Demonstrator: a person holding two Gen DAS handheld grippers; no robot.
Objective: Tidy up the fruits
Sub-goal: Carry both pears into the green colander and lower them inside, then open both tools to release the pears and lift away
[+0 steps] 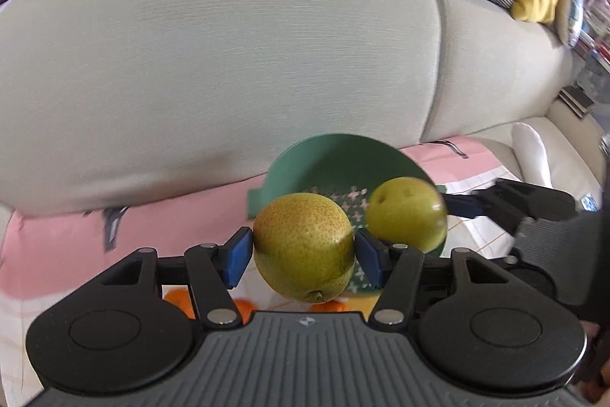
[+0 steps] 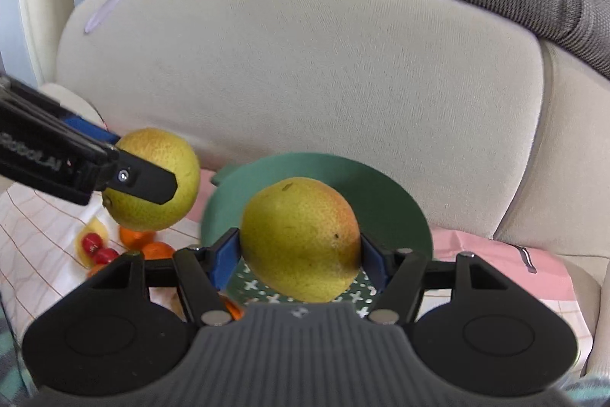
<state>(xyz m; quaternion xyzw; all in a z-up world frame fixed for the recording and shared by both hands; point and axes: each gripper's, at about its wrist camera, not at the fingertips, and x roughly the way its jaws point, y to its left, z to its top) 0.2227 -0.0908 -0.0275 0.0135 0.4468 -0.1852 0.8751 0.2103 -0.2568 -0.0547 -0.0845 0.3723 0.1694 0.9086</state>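
Hanging clear above the green colander (image 1: 335,159), two pears are held aloft: left pear (image 1: 303,246) clamped between the left gripper (image 1: 301,254) fingers, right pear (image 2: 301,239) between the right gripper (image 2: 299,254) fingers. Oranges (image 2: 146,243) lie below; sofa cushion (image 1: 213,63) stands close behind.

Two speckled yellow-green pears (image 1: 303,246) (image 2: 301,239) aloft over green bowl (image 2: 381,185).

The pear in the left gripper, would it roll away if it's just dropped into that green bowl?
Probably it would roll a little: the pear is rounded with no flat side. The green bowl has raised walls, so it should stay inside. Its skin looks smooth, and the left gripper pinches only its sides, so it could slip.
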